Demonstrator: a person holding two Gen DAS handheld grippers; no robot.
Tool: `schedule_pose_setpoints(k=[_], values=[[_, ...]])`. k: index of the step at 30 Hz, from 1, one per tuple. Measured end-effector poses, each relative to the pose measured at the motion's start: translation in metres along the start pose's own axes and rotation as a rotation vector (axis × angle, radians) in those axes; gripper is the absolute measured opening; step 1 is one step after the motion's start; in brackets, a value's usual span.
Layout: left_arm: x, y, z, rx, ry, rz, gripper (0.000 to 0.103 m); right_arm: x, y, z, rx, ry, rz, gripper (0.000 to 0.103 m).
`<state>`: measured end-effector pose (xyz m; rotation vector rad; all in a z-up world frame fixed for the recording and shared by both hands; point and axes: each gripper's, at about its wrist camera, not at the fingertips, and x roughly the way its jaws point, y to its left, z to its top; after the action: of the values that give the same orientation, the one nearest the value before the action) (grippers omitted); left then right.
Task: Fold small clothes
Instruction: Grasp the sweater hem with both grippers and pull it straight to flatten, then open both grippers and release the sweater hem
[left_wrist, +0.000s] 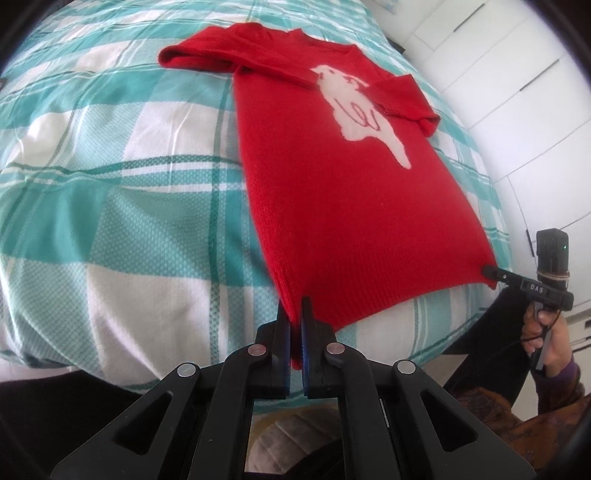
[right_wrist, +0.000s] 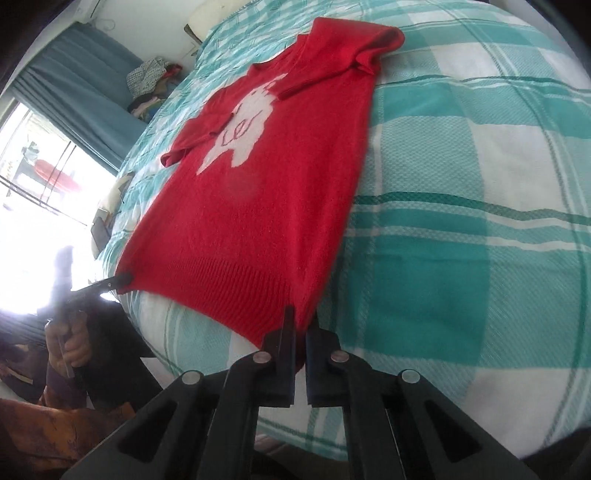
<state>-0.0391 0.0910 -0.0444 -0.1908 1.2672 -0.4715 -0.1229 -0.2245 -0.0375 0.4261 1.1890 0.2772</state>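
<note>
Both your tongs, left and right, pinch the red sweater's hem corners; sleeves seemingly folded, carry the hem forward next.

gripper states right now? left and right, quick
Left gripper: closed on one hem corner of the red knitted sweater with the white animal motif.
Right gripper: closed on the other hem corner of the sweater.

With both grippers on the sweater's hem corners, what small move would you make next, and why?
Probably lift both corners together and carry the hem toward the collar. The left gripper and right gripper each pinch a hem corner of the red sweater, which lies flat on the bed with both sleeves folded in.
</note>
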Motion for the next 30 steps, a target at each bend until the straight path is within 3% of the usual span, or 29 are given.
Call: schedule_pose_setpoints(k=[5, 11, 20, 22, 23, 24, 25, 27, 30], values=[[0.009, -0.013, -0.013, 0.051, 0.021, 0.107, 0.002, 0.004, 0.000, -0.014, 0.010, 0.051, -0.058, 0.003], [0.038, -0.008, -0.008, 0.041, 0.052, 0.190, 0.002, 0.038, -0.016, -0.013, 0.039, 0.082, -0.136, 0.003], [0.035, -0.008, -0.016, 0.016, -0.011, 0.220, 0.007, 0.044, -0.001, -0.016, -0.049, 0.056, -0.231, 0.003], [0.028, -0.011, -0.021, 0.031, -0.036, 0.241, 0.018, 0.041, 0.003, -0.018, -0.058, 0.051, -0.229, 0.010], [0.024, -0.013, -0.023, 0.037, -0.043, 0.255, 0.038, 0.039, 0.004, -0.018, -0.058, 0.060, -0.225, 0.013], [0.018, -0.014, -0.026, 0.038, -0.047, 0.268, 0.063, 0.036, 0.005, -0.019, -0.056, 0.075, -0.223, 0.023], [0.012, -0.014, -0.031, 0.036, -0.052, 0.278, 0.073, 0.031, 0.005, -0.020, -0.060, 0.095, -0.220, 0.034], [-0.006, -0.016, -0.037, 0.052, -0.064, 0.298, 0.078, 0.018, 0.005, -0.022, -0.095, 0.135, -0.239, 0.046], [-0.041, -0.020, -0.035, 0.073, -0.134, 0.339, 0.078, -0.013, 0.004, -0.012, -0.172, 0.134, -0.342, 0.046]])
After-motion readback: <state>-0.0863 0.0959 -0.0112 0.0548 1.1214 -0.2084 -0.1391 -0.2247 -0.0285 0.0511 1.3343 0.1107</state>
